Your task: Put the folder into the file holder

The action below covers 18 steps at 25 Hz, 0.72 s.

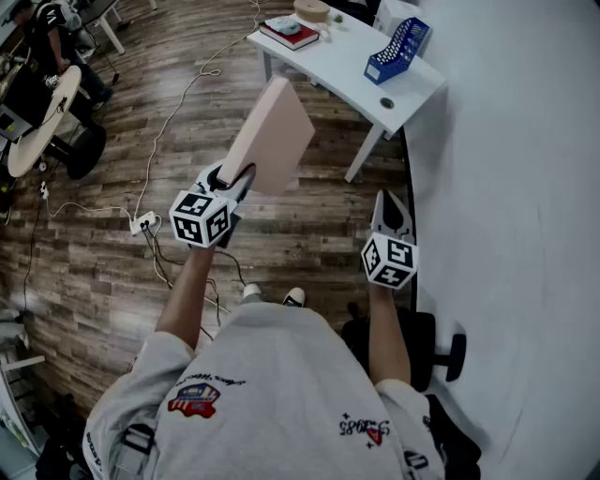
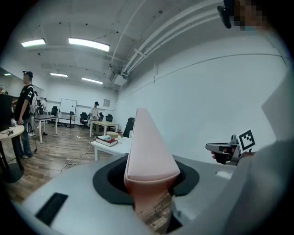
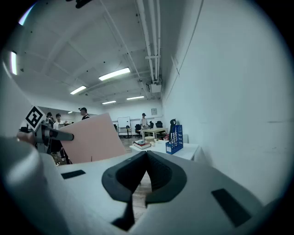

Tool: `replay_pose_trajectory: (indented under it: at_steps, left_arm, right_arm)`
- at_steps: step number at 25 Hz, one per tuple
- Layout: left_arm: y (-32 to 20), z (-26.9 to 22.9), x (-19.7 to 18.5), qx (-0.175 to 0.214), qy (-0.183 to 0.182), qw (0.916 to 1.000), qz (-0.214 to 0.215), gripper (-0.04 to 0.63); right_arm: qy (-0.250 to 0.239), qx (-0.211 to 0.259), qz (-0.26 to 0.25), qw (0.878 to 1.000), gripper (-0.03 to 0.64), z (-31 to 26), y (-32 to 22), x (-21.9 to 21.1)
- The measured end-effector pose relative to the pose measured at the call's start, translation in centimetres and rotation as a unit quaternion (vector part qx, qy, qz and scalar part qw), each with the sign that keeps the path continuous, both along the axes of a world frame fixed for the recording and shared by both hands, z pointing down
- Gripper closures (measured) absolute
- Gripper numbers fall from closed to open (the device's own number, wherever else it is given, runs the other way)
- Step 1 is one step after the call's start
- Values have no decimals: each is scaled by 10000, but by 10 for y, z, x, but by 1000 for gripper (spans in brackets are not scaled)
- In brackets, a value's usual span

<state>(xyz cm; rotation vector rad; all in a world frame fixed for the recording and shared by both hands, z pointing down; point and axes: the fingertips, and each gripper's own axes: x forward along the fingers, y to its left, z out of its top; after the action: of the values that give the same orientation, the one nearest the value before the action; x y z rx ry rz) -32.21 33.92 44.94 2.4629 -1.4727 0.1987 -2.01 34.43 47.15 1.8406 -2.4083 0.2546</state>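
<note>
Pink folder [image 1: 270, 136] is up in the air, well short of the table [image 1: 337, 70], on the person's side of it, over the wood floor [image 1: 112, 262]. L gripper [image 1: 234, 178] is clamped on its near lower end. In the left gripper view the pads squeeze it from both sides, w/ the folder seen edge-on btwn them.

L forearm [image 1: 187, 291] is stretched fwd from the body, gripper approx level, nose a touch down. R forearm [image 1: 386, 328] is out fwd too, on the wall [image 1: 506, 187] side. R gripper [image 1: 390, 208] is also approx level, aimed past the table's wall end. Its jaws are closed tip to tip, nothing btwn them.

Folder's long axis runs away from the L gripper twd the table, far end raised. Its broad face is tilted up to the head view, and its thin edge faces the L gripper's camera.

Blue holder [image 1: 397, 50] stands upright at the table's wall end, well apart from the folder. Red book [image 1: 291, 36] and tape roll [image 1: 311, 10] sit at the table's opposite end.
</note>
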Motion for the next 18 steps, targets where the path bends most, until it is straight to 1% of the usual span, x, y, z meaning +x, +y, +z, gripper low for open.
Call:
replay_pose_trajectory:
  at_steps: [4, 6, 8, 12, 16, 18]
  left_arm:
    - [7, 2, 0, -8, -3, 10000, 55, 443]
    - [10, 4, -1, -8, -17, 10000, 27, 443]
    - [11, 5, -2, -12, -15, 10000, 1, 443]
    - [11, 6, -12, -19, 47, 10000, -79, 442]
    - [11, 7, -17, -46, 123, 9998, -170, 442]
    - [12, 7, -17, -56, 225, 9995, -214, 442]
  right_arm:
    - [-91, 19, -41, 9999, 623, -3, 1, -3]
    - [-95, 8, -43, 9999, 601, -1, 1, -4]
    - [-81, 10, -46, 10000, 601, -2, -1, -6]
    - [-101, 45, -73, 9999, 603, -7, -5, -12]
    - [-112, -55, -106, 9999, 614, -2, -5, -13]
    - [-137, -103, -103, 9998, 614, 1, -4, -11]
